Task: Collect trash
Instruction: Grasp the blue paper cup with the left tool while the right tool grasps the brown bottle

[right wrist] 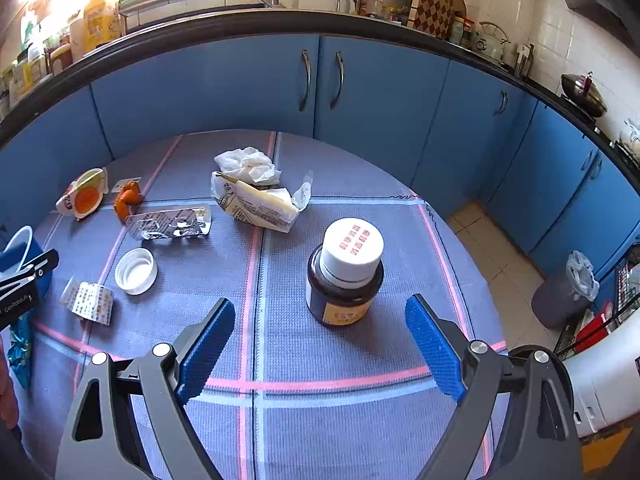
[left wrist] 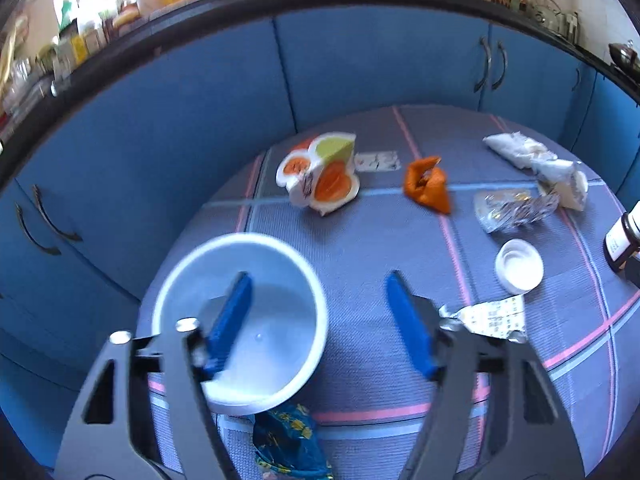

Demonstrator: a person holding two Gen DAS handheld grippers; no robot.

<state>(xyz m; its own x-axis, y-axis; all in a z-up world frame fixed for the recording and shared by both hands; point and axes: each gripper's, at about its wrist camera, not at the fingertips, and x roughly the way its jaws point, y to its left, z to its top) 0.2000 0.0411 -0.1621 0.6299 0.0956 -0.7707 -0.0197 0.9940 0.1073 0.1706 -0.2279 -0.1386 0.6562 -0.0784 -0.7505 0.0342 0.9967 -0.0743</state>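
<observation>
My left gripper (left wrist: 320, 292) hangs open over a white bowl (left wrist: 280, 264). One finger is inside it, the other outside, and the rim passes between them untouched. Behind the bowl lie an orange-and-green carton (left wrist: 320, 176), an orange wrapper (left wrist: 426, 184), a blister pack (left wrist: 512, 208), a white cap (left wrist: 519, 266) and a printed foil scrap (left wrist: 488, 316). A blue wrapper (left wrist: 288, 444) lies at the near edge. My right gripper (right wrist: 320, 302) is open and empty. A brown bottle with a white lid (right wrist: 346, 276) stands just beyond its fingertips. A crumpled tissue (right wrist: 248, 164) and a torn yellowish packet (right wrist: 256, 204) lie farther back.
Everything sits on a round table with a grey-blue checked cloth (right wrist: 280, 360). Blue cabinets (right wrist: 240, 92) curve round behind it. To the right the table drops to a tiled floor (right wrist: 492, 248), where a lined grey bin (right wrist: 560, 296) stands.
</observation>
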